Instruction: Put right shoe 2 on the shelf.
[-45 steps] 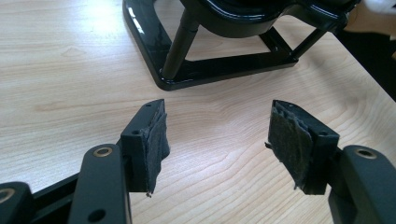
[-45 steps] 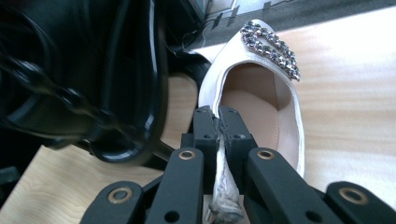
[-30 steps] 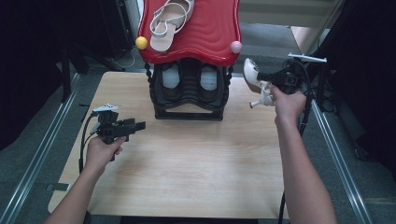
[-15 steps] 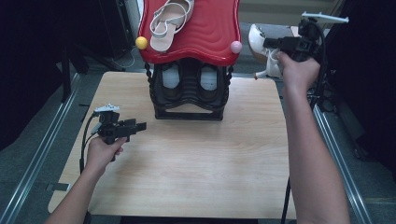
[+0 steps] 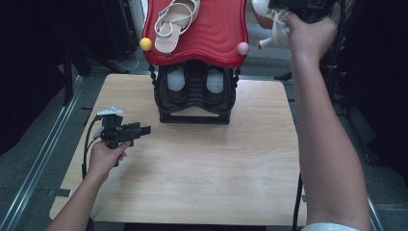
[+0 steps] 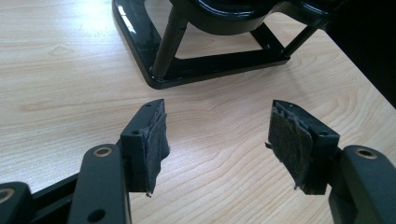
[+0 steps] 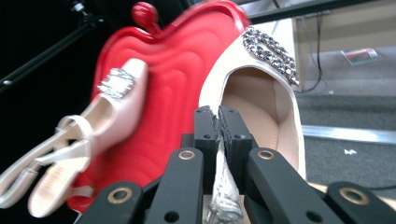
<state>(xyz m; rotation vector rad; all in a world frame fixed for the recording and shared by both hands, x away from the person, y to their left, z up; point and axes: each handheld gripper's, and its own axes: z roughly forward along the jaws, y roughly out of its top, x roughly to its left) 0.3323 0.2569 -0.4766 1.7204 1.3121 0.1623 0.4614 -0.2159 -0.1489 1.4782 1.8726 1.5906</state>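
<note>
While the right hand-held gripper (image 7: pixel 217 122) pinches its side wall, the cream heeled shoe (image 7: pixel 261 107) hangs in the air just right of the red shelf top (image 5: pixel 211 33), where its mate (image 5: pixel 174 21) lies. It looks light and stiff, its jewelled toe delicate, so the rim is the sensible hold. Over the tabletop (image 5: pixel 202 168), the left hand-held gripper (image 6: pixel 219 140) is spread and empty.
</note>
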